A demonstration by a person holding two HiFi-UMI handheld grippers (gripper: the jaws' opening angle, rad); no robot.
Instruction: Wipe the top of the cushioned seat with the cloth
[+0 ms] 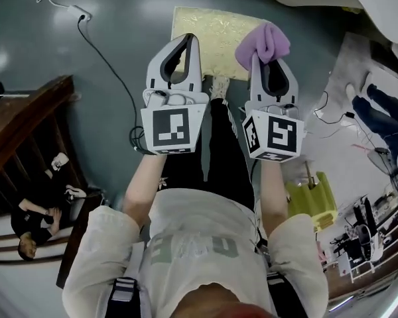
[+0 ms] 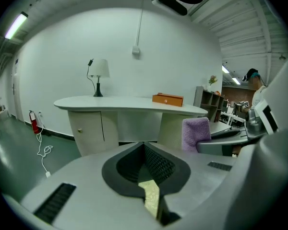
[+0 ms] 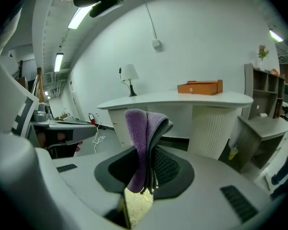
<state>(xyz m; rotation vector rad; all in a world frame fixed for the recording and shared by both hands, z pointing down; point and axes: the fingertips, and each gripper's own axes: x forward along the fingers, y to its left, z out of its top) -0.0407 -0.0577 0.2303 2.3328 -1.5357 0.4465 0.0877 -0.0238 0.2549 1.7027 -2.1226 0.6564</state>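
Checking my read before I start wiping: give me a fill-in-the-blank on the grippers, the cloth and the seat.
1. The right gripper is shut on a ___ cloth.
2. The left gripper is shut and holds ___.
3. The cloth is held ___ the cushioned seat, not touching it.

Missing words: purple; nothing; above.

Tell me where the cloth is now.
The purple cloth is clamped in the right tongs, at upper right of centre in the head view, held over the right edge of the yellow cushioned seat.
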